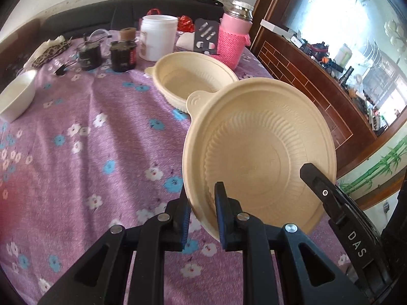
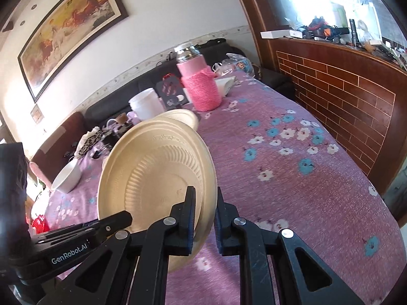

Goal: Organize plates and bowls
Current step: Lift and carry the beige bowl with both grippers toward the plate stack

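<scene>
A beige ribbed bowl [image 1: 259,152] hangs tilted above the purple flowered tablecloth [image 1: 101,152], held from both sides. My left gripper [image 1: 201,195] is shut on its lower left rim. My right gripper [image 2: 204,198] is shut on the opposite rim of the same bowl [image 2: 152,178]. A black finger [image 1: 318,185] of the right gripper shows at the bowl's right edge in the left wrist view. A second beige bowl [image 1: 193,76] sits upright on the table behind it, also seen as a beige bowl [image 2: 183,117] in the right wrist view. A white bowl [image 1: 17,96] rests at the left edge.
At the back of the table stand a pink knit-covered flask [image 1: 232,40], a white tub [image 1: 157,38] and two dark jars [image 1: 123,56]. A brown brick-patterned wooden counter [image 2: 343,96] runs along the table's right side. A dark sofa [image 2: 106,106] lies behind.
</scene>
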Tool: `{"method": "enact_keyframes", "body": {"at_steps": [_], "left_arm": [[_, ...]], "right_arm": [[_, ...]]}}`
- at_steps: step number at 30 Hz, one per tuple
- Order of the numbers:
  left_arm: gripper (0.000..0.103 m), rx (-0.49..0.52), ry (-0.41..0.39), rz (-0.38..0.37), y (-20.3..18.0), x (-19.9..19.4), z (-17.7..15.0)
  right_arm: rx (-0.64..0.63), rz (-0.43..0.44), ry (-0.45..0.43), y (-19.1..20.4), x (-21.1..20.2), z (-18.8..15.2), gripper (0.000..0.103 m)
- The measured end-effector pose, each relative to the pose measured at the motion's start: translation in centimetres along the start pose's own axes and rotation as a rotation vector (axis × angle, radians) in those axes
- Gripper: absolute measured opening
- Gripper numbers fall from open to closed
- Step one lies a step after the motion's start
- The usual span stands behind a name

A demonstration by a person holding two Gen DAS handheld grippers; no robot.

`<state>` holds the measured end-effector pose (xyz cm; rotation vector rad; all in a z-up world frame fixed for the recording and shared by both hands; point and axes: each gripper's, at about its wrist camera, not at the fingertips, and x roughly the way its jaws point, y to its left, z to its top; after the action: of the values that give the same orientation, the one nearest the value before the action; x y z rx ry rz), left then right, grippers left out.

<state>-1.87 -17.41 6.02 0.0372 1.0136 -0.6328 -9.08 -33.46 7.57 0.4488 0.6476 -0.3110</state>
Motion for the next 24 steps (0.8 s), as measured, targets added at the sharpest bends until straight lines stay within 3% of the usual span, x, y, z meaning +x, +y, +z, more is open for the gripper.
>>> {"method": "enact_keyframes", "body": {"at_steps": [10, 24], "left_arm": [[0.017, -0.098, -0.031, -0.036, 4.5, -3.3, -2.2], [0.017, -0.137, -0.122, 0.027, 9.0, -7.4, -5.8]], "right_arm": [[-0.023, 0.050, 0.046, 3.4, -0.3, -1.9, 0.014], [-0.049, 0.115, 0.126, 8.3, 0.2, -5.0, 0.014]]}}
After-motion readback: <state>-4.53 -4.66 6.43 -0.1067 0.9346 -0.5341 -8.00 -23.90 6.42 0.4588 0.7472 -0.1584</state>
